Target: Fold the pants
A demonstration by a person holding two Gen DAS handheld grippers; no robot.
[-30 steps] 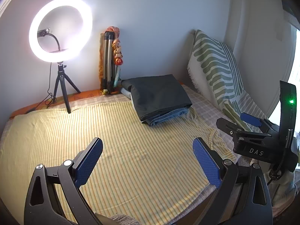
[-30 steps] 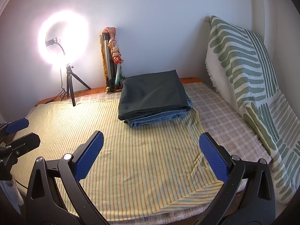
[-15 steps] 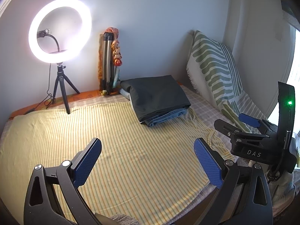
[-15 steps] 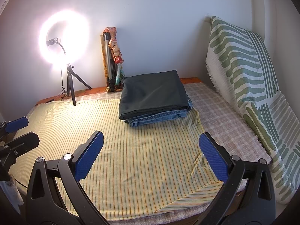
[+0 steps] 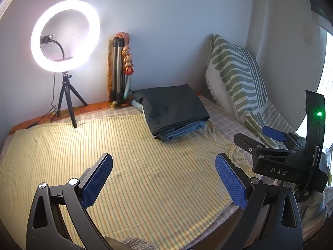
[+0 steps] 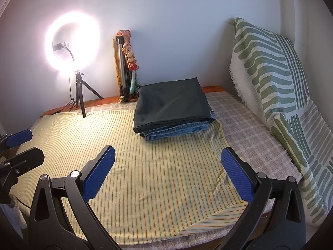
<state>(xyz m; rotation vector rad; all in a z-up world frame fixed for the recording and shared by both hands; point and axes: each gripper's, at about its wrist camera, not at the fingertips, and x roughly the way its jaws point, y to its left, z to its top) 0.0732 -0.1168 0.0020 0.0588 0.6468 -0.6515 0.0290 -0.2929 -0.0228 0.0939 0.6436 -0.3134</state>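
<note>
Folded pants (image 5: 173,109) beyond spread-jawed left gripper (image 5: 164,179)

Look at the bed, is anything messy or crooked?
Mostly tidy. The dark pants sit neatly folded on the jeans. Only the yellow striped sheet looks off: its corner near the right gripper is wrinkled and turned over.

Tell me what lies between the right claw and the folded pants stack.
Only bare yellow striped sheet lies between the open right claw and the stack: dark pants on folded jeans. The right wrist view shows it.
</note>
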